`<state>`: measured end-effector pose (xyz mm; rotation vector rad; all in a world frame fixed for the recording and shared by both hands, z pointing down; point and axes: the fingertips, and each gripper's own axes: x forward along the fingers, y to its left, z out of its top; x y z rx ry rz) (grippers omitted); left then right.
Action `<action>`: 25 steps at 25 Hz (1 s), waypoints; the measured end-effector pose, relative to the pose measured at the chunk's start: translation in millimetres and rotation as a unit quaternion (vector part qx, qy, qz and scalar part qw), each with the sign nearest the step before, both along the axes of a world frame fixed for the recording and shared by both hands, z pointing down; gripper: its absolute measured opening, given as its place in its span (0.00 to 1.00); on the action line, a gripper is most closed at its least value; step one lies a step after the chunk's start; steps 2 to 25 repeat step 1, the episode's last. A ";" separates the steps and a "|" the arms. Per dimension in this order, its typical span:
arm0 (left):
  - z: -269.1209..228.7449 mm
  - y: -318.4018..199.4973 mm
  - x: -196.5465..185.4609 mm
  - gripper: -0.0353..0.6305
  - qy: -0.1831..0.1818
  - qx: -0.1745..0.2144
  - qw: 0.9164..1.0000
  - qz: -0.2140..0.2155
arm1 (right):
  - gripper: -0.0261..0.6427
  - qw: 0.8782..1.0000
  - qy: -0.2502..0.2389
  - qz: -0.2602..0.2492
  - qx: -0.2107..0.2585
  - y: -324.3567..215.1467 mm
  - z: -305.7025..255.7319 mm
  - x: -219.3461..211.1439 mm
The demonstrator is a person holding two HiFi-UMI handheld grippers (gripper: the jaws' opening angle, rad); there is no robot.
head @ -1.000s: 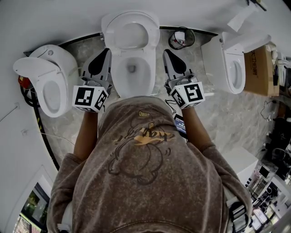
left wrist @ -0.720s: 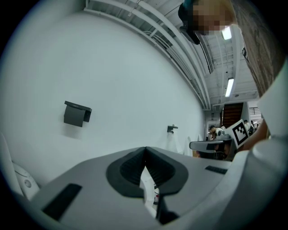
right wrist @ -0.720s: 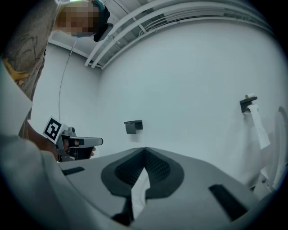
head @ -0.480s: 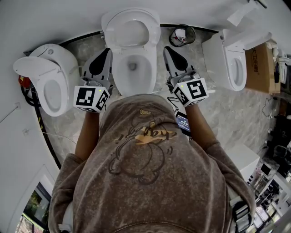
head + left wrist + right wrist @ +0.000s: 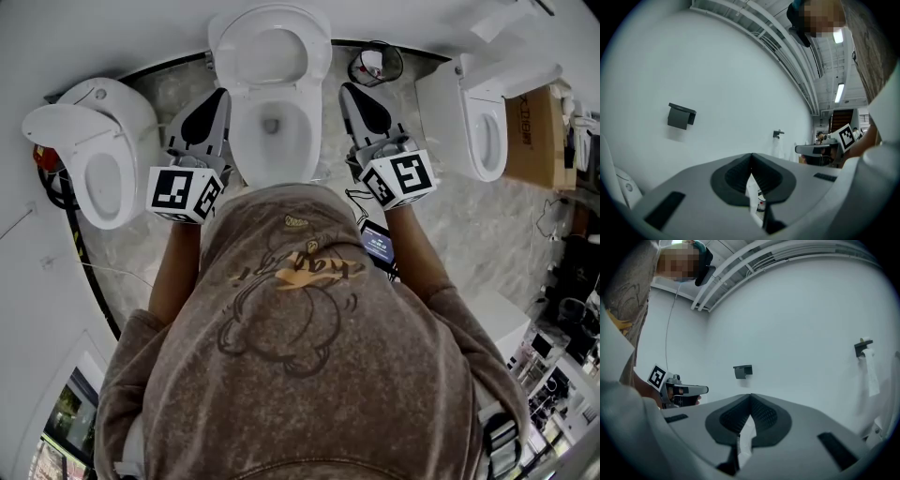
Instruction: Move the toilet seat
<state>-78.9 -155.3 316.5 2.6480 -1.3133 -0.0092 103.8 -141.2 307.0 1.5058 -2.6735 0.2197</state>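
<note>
Toilet seat, white oval plastic (image 5: pixel 222 56), stands raised at the back of the white ceramic bowl (image 5: pixel 272 155) of the middle toilet, right in front of you against the pale wall. Your left hand-held gripper (image 5: pixel 221 94) sits just beside the bowl's left rim and your right hand-held gripper (image 5: pixel 345 89) just beside its right rim. Both point toward the wall and neither reaches the seat. In each gripper view the dark ribbed pads meet at their tips, so both hand-held grippers are fully closed with nothing between them.

A second white toilet with its lid lifted (image 5: pixel 94 169) stands to your left and a third white toilet (image 5: pixel 473 122) to your right, both well apart from the middle one on the grey marbled floor (image 5: pixel 450 225). A small round black bin (image 5: pixel 373 64) sits by the wall between the middle and right toilets, and a brown cardboard box (image 5: pixel 534 136) lies beyond the right toilet. Your brown sweatshirt with a cartoon print (image 5: pixel 291 309) fills the lower head view. On the wall ahead, the right gripper view shows a dark paper holder with white paper hanging down (image 5: pixel 867 362)
</note>
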 end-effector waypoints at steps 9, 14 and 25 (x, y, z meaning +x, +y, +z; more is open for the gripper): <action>0.4 0.6 0.1 0.07 0.000 0.000 1.000 0.001 | 0.03 1.000 0.000 0.000 0.000 0.3 0.3 0.1; 0.4 0.6 0.1 0.07 0.000 0.000 1.000 0.001 | 0.03 1.000 0.000 0.000 0.000 0.3 0.3 0.1; 0.4 0.6 0.1 0.07 0.000 0.000 1.000 0.001 | 0.03 1.000 0.000 0.000 0.000 0.3 0.3 0.1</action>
